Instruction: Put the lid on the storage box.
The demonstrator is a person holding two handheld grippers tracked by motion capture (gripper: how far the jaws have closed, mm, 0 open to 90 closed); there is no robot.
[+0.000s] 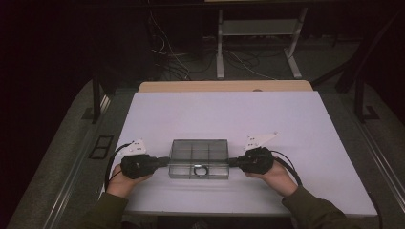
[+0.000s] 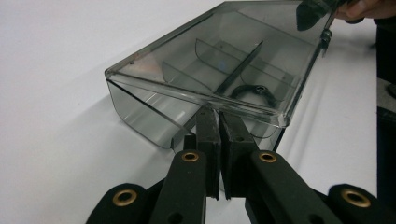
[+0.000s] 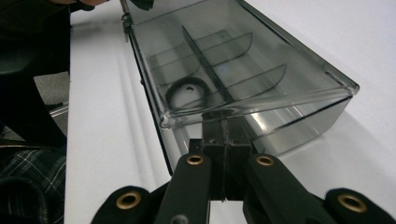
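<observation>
A smoky clear plastic box (image 1: 198, 152) with several divided compartments lies lengthwise near the front of the white table (image 1: 215, 114). Its lid looks down. A black ring (image 1: 200, 170) lies in the front middle compartment, also seen as the ring (image 2: 254, 92) and the ring (image 3: 187, 91). My left gripper (image 1: 166, 161) meets the box's left end, my right gripper (image 1: 231, 162) its right end. In the left gripper view my left gripper (image 2: 218, 116) has its jaws pressed together, tips tucked under the lid's rim. My right gripper (image 3: 224, 126) stands the same way at the other end of the box (image 3: 261, 51).
A wooden tabletop edge (image 1: 224, 86) shows behind the white board. Beyond it, metal frame legs (image 1: 220, 47) and loose cables (image 1: 167, 62) lie on the dark floor. Bare white surface stretches behind and to both sides of the box.
</observation>
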